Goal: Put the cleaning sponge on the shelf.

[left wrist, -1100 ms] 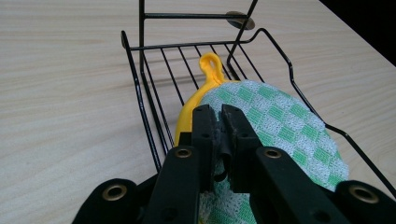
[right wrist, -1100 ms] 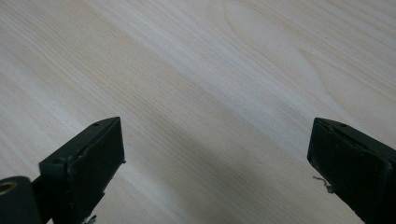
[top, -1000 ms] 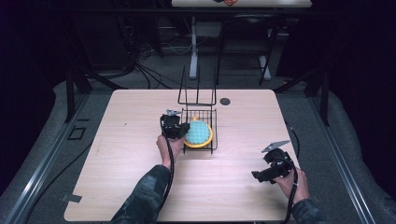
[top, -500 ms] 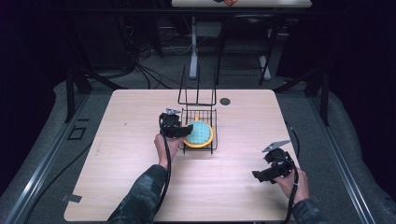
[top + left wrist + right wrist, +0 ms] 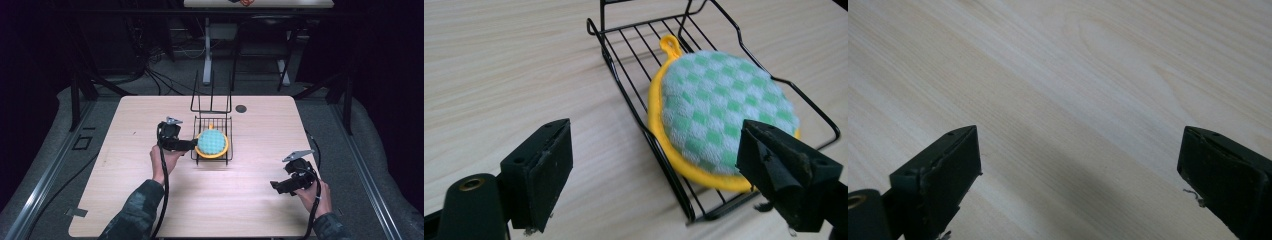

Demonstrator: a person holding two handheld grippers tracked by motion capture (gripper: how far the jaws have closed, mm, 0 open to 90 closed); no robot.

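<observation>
Two grippers over a pale wooden table [image 5: 125,200]. Left gripper [image 5: 192,145], in the left hand [image 5: 164,161]: jaws spread wide, nothing between them, tips just at the near rim of a black wire basket [image 5: 226,150]. Ahead of those jaws, in the left gripper view [image 5: 654,165], a round pot holder [image 5: 724,107], green-and-white checked with a yellow border, lying in the basket [image 5: 624,45] and tilted up against the rim nearest the gripper; yellow loop [image 5: 669,44] at the end farthest from the jaws. One jaw over bare table beside the basket, the other above the pot holder's edge; touching or not, hard to tell. Right gripper [image 5: 277,186], in the right hand [image 5: 312,192], well apart from the basket, low over the table's near part, jaws likewise released and wide apart, bare wood grain [image 5: 1073,100] in front of them. Beyond the basket, away from both grippers, a small dark round disc [image 5: 241,108] flat on the table.
</observation>
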